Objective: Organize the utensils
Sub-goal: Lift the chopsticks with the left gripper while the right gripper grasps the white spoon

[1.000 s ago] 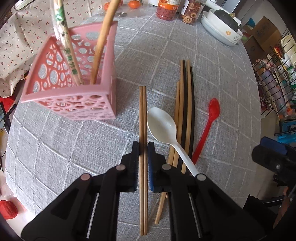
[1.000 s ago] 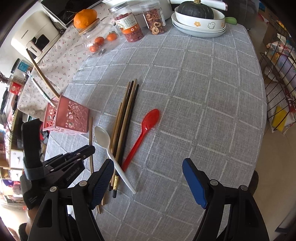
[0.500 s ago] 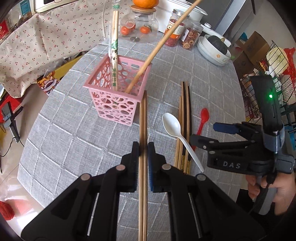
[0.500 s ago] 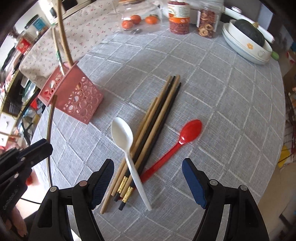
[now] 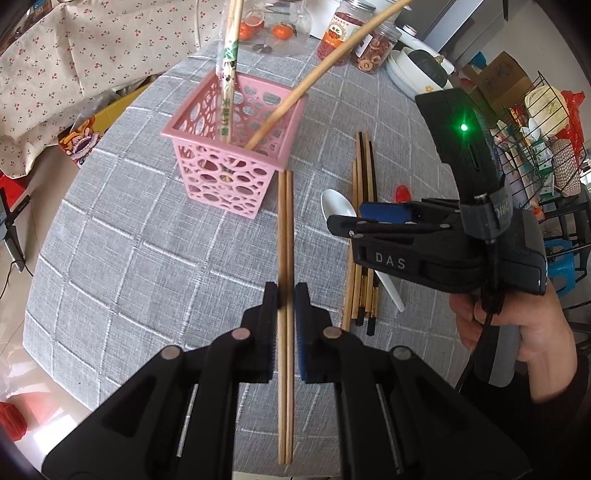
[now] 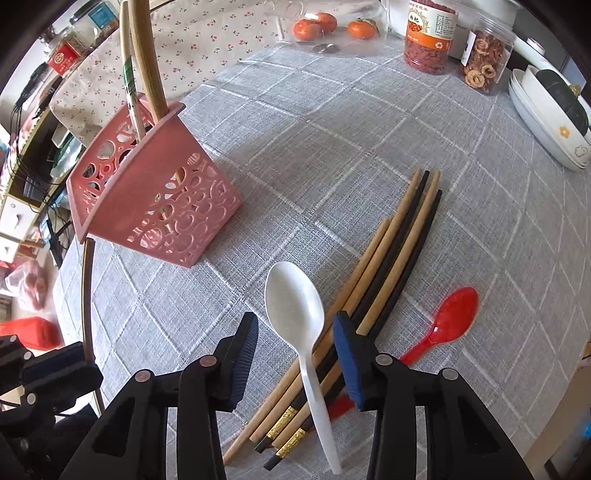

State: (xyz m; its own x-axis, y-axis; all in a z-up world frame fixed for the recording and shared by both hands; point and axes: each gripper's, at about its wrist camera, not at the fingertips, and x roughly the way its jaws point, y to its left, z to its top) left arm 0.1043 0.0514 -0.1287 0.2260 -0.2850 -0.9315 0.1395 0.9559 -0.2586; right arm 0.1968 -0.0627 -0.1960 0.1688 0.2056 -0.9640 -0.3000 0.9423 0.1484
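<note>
My left claw (image 5: pixel 286 306) is pinching a pair of light wooden chopsticks (image 5: pixel 285 229) partway along their length; their far tips reach the near right corner of the pink basket (image 5: pixel 236 162), though I cannot tell whether they touch it. Inside that basket stand a wrapped pair of chopsticks (image 5: pixel 228 74) and a long bamboo stick (image 5: pixel 325 66) leaning right. My right claw (image 6: pixel 295 332) is spread, its blue pads either side of the white spoon (image 6: pixel 295 306), not touching it. The spoon's handle lies across a bundle of tan and black chopsticks (image 6: pixel 399 243) on the grey checked desk (image 6: pixel 332 129). Just right of the bundle lies a red spoon (image 6: pixel 450 314). At the far edge of the desk I see jars (image 6: pixel 428 33), oranges (image 6: pixel 314 26) and stacked white dishes (image 6: pixel 543 118).
</note>
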